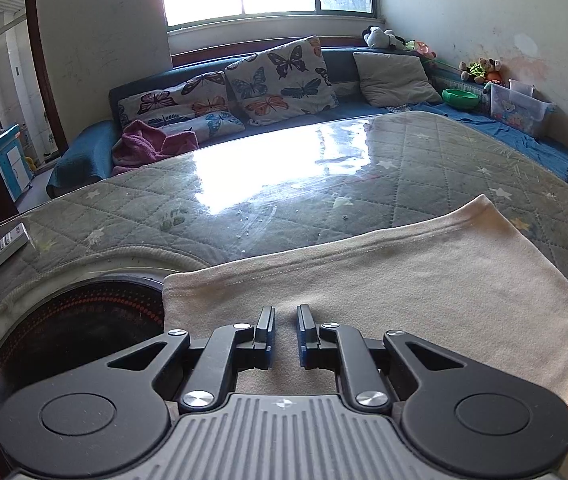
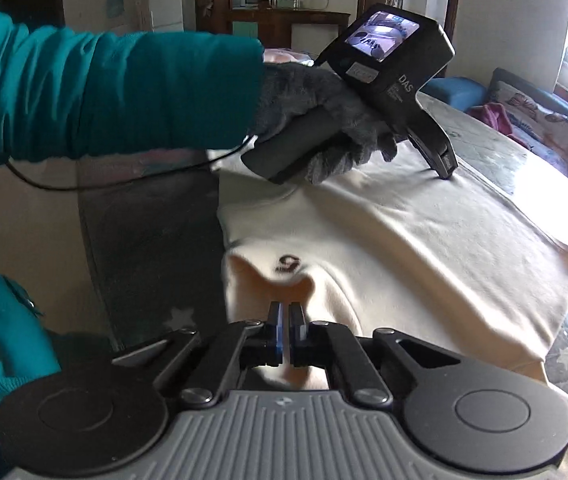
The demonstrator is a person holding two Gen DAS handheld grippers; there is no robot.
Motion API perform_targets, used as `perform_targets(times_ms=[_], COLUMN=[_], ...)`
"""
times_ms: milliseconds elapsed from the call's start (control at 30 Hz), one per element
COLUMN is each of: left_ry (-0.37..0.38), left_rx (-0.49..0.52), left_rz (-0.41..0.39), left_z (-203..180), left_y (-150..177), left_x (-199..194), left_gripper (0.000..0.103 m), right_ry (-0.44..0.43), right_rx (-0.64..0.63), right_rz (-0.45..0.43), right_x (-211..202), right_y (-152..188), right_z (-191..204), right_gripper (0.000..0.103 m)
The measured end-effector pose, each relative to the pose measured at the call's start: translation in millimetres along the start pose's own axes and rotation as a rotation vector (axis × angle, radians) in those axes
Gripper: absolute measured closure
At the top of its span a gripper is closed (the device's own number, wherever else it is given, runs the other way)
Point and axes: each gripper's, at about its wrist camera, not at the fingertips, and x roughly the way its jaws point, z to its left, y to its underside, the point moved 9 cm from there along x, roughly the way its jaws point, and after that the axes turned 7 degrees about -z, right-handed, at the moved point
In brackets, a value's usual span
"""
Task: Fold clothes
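Left claw slightly spread over cream garment, right claw nearly pressed together, hem edge facing sofa.

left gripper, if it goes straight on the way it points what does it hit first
Most likely the cream garment: the left gripper sits low over it, jaws slightly apart. Beyond its hem lies the table.
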Motion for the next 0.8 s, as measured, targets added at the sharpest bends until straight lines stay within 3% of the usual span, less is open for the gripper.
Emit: perform_targets(times_ms=[200,367,467,600,733,800], left_ry=[0.0,0.002,0.001,-0.005,-0.002,-0.004], left_rx=[-0.01,-0.014,-0.019,-0.02,-0.027,-0.031], left_rz=[0.005,0.004,0.005,0.005,0.004,0.001], left_z=[1.4,2.1,2.5,3.0,3.8,3.9], left_y=[-0.4,0.0,0.0,0.3,0.4,1.0], left_x=[-0.1,-0.3,-0.4,-0.8,-0.8,-1.0], left_gripper=[0.088,0.087,0.087,0.084,0.084,0.084], right_ry=[0.051,0.093,0.106,0.123,0.09,0.069], right_rx=[-0.022,-0.015,-0.03,-0.049,-0.06,-0.061], right_rz=[-0.014,-0.021,-0.025,-0.03,-0.029,-0.019], right_x=[0.7,2.7,6.9,12.6,13.8,16.9], right_y=[-1.9,-4.1,-5.1,-6.5,-7.0,-6.6], right_z=[-1.2,-10.5,-13.8,-18.2,-15.3,-13.1], right_gripper=[0.087,0.085,0.072,0.07,0.073,0.099])
